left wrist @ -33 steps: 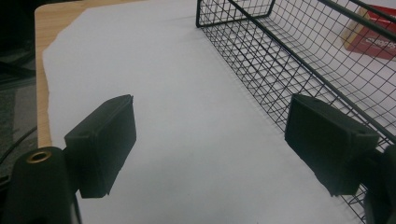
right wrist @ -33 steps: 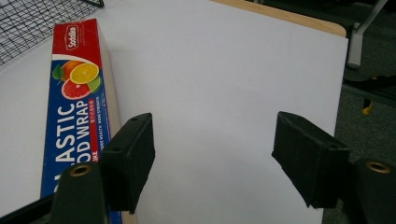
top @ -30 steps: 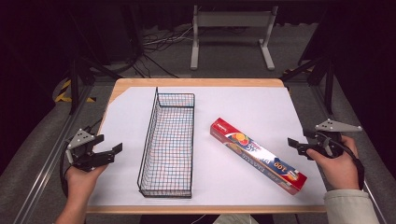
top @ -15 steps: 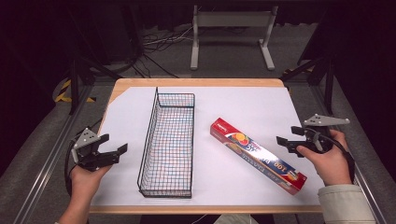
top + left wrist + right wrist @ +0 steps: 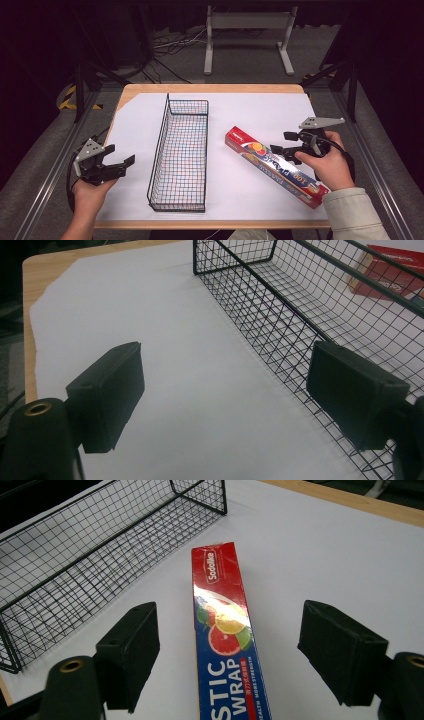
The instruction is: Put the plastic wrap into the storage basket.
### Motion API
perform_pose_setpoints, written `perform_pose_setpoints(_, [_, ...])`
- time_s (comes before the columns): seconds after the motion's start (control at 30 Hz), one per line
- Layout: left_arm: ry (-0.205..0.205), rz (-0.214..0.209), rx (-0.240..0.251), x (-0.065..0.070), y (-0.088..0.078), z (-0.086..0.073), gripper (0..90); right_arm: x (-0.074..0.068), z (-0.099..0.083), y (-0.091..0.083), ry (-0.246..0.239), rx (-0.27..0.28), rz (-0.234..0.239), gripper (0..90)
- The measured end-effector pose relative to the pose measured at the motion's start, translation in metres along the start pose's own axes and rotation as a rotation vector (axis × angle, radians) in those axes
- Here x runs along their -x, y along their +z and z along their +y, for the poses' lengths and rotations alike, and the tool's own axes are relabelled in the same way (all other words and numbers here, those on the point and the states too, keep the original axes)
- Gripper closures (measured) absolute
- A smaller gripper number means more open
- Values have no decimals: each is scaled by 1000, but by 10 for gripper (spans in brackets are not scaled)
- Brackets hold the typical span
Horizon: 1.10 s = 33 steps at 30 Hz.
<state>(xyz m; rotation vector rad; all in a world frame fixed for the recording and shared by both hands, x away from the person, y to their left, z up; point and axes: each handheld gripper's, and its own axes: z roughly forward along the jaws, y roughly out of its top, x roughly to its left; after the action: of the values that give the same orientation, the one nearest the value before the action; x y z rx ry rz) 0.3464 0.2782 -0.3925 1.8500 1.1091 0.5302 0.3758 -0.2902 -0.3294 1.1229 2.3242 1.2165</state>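
Observation:
A long red-and-blue plastic wrap box (image 5: 289, 173) lies at a slant on the white sheet, right of a black wire basket (image 5: 158, 147). My right gripper (image 5: 281, 142) hovers over the box's middle, open; its jaws have just been opening. In the right gripper view the box (image 5: 222, 610) runs up between the two pads without touching them, and my right gripper (image 5: 227, 650) points toward the basket (image 5: 75, 555). My left gripper (image 5: 121, 154) rests open at the sheet's left edge. In the left gripper view my left gripper (image 5: 225, 390) holds nothing, with the basket (image 5: 300, 305) on its right and the box (image 5: 395, 270) beyond.
A white sheet (image 5: 260, 112) covers the wooden table (image 5: 210, 89). Bare sheet lies between the left gripper and the basket and behind the box. A metal stand (image 5: 247, 22) and cables sit on the floor past the far edge.
My right gripper has moved left from the table's right edge to above the box, and its jaws stand wider apart. The left gripper, basket and box have stayed put.

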Motion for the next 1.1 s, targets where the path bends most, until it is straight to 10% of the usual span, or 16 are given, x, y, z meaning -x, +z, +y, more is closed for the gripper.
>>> perform_pose_setpoints(0.43, [-7, 6, 13, 0, 0, 0, 158, -4, 2, 34, -93, -141, -44, 182])
perform_pose_setpoints(1.1, [-13, 14, 15, 0, 1, -3, 156, 2, -22, 70, -98, -335, -57, 187])
